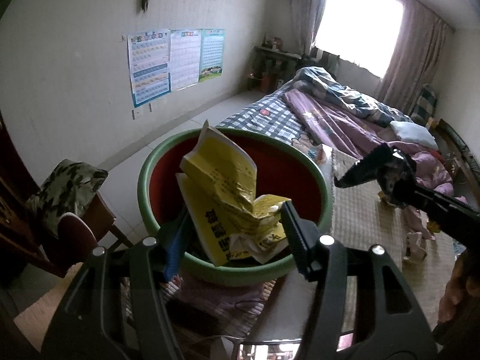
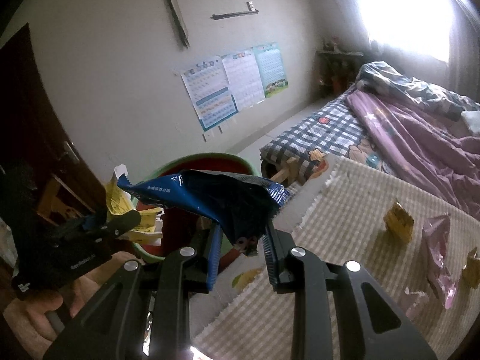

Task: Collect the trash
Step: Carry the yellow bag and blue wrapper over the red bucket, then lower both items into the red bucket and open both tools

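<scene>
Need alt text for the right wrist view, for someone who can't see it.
The right gripper pinches a crumpled blue snack wrapper near a green-rimmed bin. At left, the left gripper holds yellow paper. More wrappers lie on a striped mat, bed behind.

Daylight pours through the curtained window (image 1: 360, 27), blown out to pure white in both views, harsher in the right wrist view, where its glare hazes the bed (image 2: 405, 126) beside it. The rest of the room is dim and grey. Fisheye bending curves the walls, corners vignette to black, and nearby edges look softly blurred
</scene>
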Action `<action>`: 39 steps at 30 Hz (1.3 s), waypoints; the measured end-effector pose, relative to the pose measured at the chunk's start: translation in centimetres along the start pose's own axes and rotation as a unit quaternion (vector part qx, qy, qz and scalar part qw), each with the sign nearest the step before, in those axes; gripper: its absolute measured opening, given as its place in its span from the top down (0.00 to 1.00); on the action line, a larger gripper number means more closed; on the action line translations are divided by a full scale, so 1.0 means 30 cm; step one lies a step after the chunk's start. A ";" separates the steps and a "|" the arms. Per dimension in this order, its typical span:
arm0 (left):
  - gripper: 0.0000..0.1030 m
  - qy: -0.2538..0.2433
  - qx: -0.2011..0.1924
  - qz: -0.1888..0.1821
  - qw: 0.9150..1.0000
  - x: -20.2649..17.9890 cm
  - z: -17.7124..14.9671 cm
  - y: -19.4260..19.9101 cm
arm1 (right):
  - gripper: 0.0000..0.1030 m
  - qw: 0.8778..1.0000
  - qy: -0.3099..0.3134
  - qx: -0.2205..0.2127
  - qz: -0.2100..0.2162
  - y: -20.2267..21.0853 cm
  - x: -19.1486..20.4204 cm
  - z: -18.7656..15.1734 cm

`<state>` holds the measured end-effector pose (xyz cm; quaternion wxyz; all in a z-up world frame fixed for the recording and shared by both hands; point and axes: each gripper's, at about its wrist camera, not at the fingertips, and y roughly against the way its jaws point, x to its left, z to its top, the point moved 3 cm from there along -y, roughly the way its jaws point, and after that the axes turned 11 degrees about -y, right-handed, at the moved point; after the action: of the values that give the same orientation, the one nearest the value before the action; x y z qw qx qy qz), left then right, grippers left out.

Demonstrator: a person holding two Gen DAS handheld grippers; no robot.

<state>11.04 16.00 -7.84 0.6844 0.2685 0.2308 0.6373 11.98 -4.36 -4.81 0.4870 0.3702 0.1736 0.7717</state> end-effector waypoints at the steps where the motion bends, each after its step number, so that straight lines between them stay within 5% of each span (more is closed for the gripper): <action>1: 0.45 0.000 0.000 0.001 1.000 0.000 0.001 -0.002 | 0.75 1.000 0.003 0.000 -0.002 -0.004 0.006 0.004; 39: 0.42 0.010 0.037 0.016 0.999 0.085 0.007 -0.118 | 0.70 0.991 0.126 0.017 -0.041 -0.198 0.210 0.011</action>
<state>14.03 18.37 -9.95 0.6611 0.2910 0.2569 0.6421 14.35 3.92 -5.78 0.4862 0.2710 0.2614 0.7886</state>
